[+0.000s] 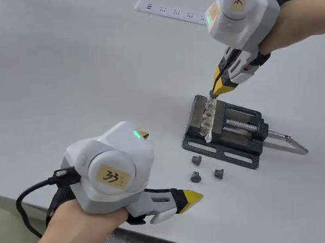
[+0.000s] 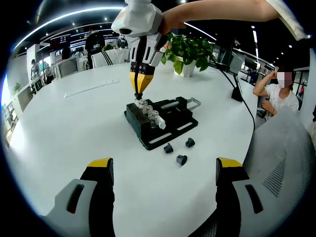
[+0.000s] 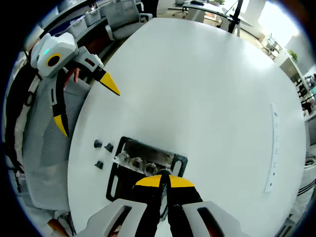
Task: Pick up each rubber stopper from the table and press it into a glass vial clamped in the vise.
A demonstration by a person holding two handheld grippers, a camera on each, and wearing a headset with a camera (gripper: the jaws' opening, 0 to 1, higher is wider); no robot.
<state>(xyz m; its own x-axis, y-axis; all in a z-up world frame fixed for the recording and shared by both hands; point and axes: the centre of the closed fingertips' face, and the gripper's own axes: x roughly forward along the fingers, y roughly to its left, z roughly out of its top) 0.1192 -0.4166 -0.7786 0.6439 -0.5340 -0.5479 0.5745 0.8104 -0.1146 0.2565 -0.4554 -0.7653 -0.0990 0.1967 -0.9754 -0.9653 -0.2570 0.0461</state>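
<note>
A black vise (image 1: 232, 142) (image 2: 148, 136) (image 3: 116, 185) clamps a row of glass vials (image 1: 207, 118) (image 2: 150, 114) (image 3: 134, 162). My right gripper (image 1: 212, 95) (image 2: 139, 93) (image 3: 165, 178) stands tip-down over the vial farthest from me, its jaws shut on a small dark rubber stopper (image 3: 164, 172). Three more rubber stoppers (image 1: 196, 160) (image 2: 181, 159) (image 3: 98, 164) lie loose on the table just in front of the vise. My left gripper (image 1: 167, 166) (image 2: 164, 165) (image 3: 88, 109) hovers near the table's front edge, open with nothing between its jaws.
A white power strip (image 1: 173, 12) (image 3: 274, 148) lies at the far side of the white table (image 1: 84, 76). The vise handle (image 1: 286, 139) sticks out to the right. A potted plant (image 2: 187, 52) and a mesh chair (image 2: 281, 163) stand beyond the table.
</note>
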